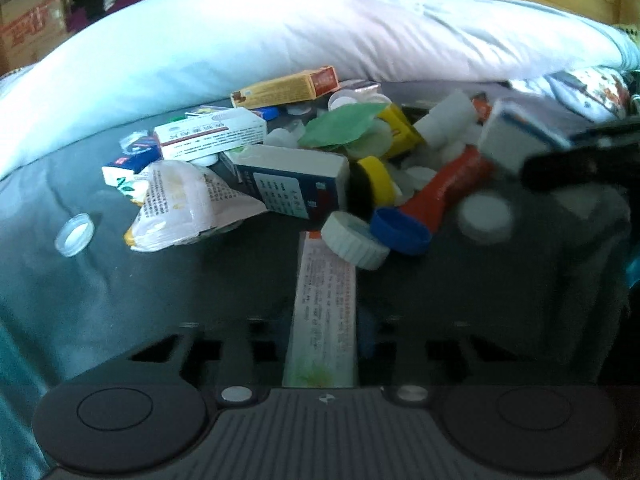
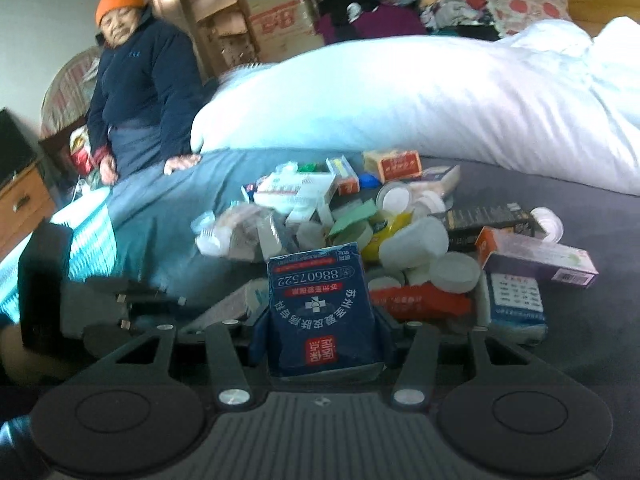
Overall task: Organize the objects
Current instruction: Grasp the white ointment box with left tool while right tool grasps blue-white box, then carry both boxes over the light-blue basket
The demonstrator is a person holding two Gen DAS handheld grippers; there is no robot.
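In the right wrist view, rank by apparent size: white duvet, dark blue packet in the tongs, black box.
1. White duvet.
2. Dark blue packet, though its nearness to the camera inflates it.
3. Black box.

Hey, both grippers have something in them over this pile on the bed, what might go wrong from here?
1. The left gripper pinches the long tube at one end only; its far end lies under the white cap, so pulling may scatter caps.
2. The right gripper holds the blue packet, which looks soft and may slip.
3. The pile sits on soft bedding; loose caps may roll.
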